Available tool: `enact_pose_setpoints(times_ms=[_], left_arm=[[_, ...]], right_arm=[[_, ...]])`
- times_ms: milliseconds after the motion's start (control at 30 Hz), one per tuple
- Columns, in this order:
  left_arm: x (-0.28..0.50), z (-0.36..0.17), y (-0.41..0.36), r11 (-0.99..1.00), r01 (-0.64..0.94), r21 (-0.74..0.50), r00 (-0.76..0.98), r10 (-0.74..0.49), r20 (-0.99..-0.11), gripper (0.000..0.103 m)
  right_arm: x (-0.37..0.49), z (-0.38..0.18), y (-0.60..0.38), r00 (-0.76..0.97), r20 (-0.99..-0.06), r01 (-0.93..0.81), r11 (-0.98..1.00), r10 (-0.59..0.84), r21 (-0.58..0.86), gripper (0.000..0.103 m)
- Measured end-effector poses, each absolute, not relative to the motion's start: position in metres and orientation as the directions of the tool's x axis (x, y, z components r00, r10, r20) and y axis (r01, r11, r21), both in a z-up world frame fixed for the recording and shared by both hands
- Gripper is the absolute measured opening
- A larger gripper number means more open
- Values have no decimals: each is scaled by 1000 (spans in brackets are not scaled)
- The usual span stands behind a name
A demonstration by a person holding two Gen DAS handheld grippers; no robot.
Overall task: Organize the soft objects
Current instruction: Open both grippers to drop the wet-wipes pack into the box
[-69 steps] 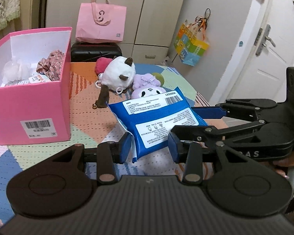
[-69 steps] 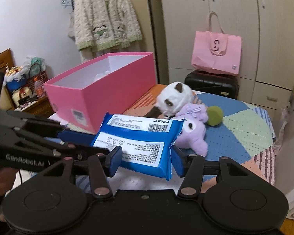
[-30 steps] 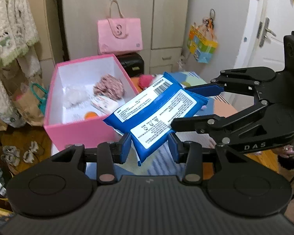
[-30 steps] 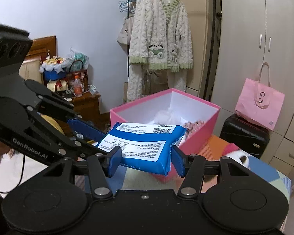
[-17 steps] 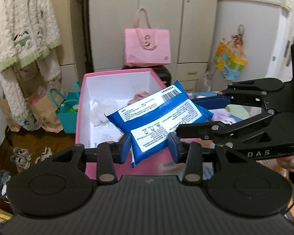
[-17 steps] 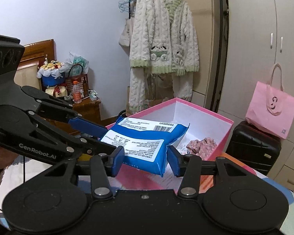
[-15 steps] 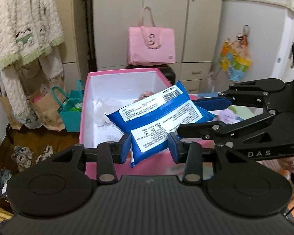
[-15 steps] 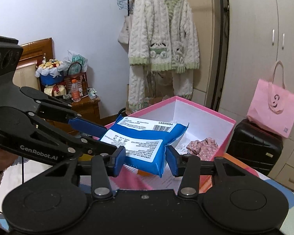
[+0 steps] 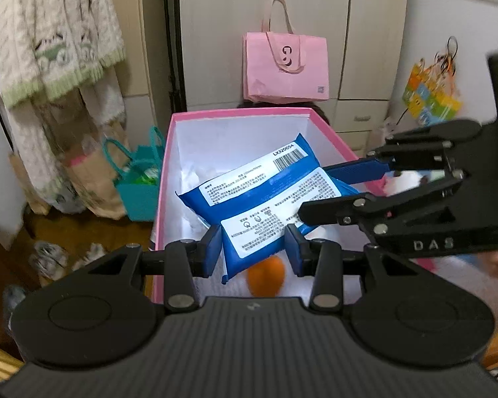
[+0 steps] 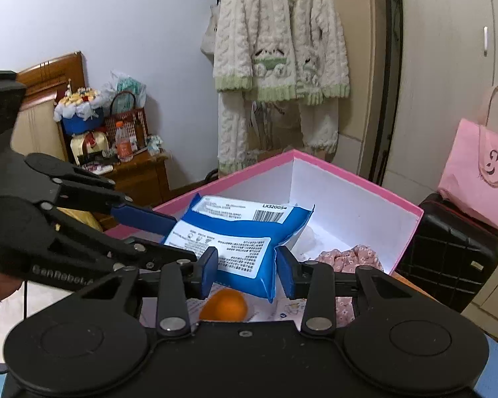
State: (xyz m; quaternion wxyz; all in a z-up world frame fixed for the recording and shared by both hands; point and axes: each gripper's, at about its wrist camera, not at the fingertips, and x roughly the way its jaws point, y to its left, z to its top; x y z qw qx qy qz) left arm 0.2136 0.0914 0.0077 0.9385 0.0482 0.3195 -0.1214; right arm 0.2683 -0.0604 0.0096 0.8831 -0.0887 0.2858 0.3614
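A blue soft pack [image 9: 262, 199] with white labels is held over the open pink box [image 9: 162, 179]. My left gripper [image 9: 253, 248] is shut on its near end. My right gripper [image 10: 245, 272] is shut on its other end, and its blue fingers [image 9: 358, 169] show at the right of the left wrist view. The pack [image 10: 239, 235] hangs above the box interior [image 10: 342, 205]. An orange ball [image 10: 224, 305] and a pink floral cloth [image 10: 345, 258] lie inside the box. The ball also shows in the left wrist view [image 9: 265, 275].
A pink tote bag [image 9: 285, 66] sits on a black suitcase [image 10: 448, 248] behind the box. A white knit cardigan [image 10: 279, 49] hangs by the wardrobe. A teal bag [image 9: 139, 179] stands on the floor to the left. A wooden side table [image 10: 132, 172] holds clutter.
Both grippers have carried the blue pack from the table up and over the pink box, and now hold it lower, over the box interior.
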Motion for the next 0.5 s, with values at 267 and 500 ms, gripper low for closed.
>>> enact_pose_setpoints(times_ms=[267,500], left_arm=[[203,5,67,939,248,237,817,-72,-572,42],[179,20,68,936,278,216,803,-103,-587,43]], right_arm=[[264,-2,-61,556,-606,-695,718,569,37,43],[240,7,-70,588,-629,-667,745,508,-22,43]])
